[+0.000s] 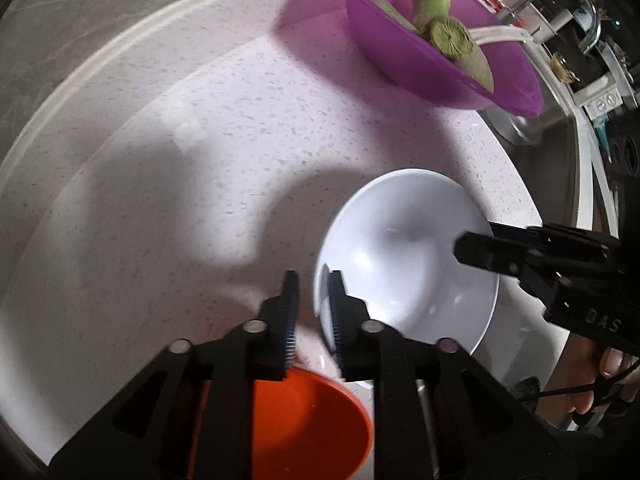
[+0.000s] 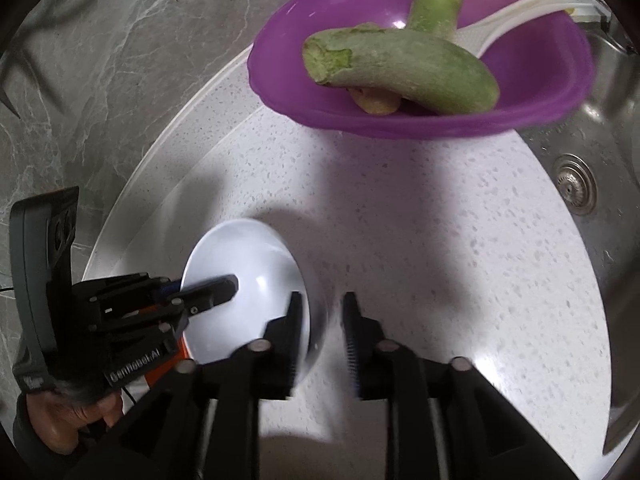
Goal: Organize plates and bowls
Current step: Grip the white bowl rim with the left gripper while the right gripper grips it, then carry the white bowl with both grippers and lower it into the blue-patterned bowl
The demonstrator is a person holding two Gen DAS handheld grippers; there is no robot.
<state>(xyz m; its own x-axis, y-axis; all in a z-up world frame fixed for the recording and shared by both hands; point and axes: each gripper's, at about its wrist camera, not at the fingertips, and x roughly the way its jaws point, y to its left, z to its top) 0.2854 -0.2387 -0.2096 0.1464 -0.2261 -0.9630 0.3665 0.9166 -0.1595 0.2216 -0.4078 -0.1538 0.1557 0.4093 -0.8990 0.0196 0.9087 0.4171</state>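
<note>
A white bowl (image 1: 404, 256) sits on the speckled white counter (image 1: 200, 152); it also shows in the right wrist view (image 2: 244, 280). My left gripper (image 1: 314, 300) straddles its near rim, one finger inside and one outside, with a narrow gap, not clamped. My right gripper (image 2: 322, 320) straddles the opposite rim the same way, open; its finger (image 1: 480, 254) reaches into the bowl. An orange bowl (image 1: 308, 420) lies under my left gripper, and a sliver of it (image 2: 182, 350) shows in the right wrist view.
A purple bowl (image 2: 420, 120) with green vegetables (image 2: 400, 68) and a white plastic spoon (image 2: 520, 12) stands at the back by the steel sink (image 2: 576, 184). Grey marble wall (image 2: 100, 60) lies behind the counter.
</note>
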